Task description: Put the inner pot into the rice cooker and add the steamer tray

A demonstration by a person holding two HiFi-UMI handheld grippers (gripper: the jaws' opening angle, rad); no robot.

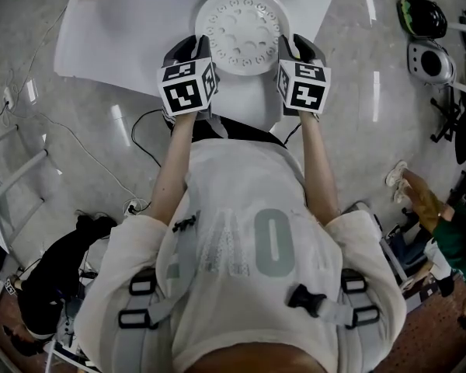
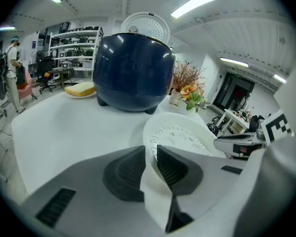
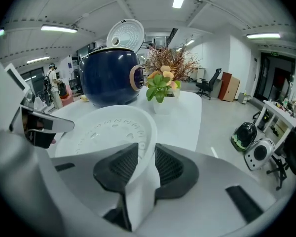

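Note:
The white steamer tray (image 1: 241, 29) with its holes lies on the white table (image 1: 124, 45), near the front edge. My left gripper (image 1: 197, 49) is shut on the tray's left rim, and my right gripper (image 1: 290, 49) is shut on its right rim. In the left gripper view the rim wall (image 2: 153, 174) stands pinched between the ribbed pads (image 2: 128, 169). The right gripper view shows the same grip on the tray (image 3: 108, 132). Behind it stands the dark blue rice cooker (image 2: 133, 73) (image 3: 108, 78), its lid (image 2: 144, 26) raised. The cooker's inside is hidden.
A small vase of flowers (image 3: 163, 100) stands right of the cooker. A yellow item on a plate (image 2: 80, 89) sits to its left. A person (image 2: 12, 73) stands far left. Helmets (image 1: 423, 18) and cables (image 1: 144, 127) lie on the floor beside the table.

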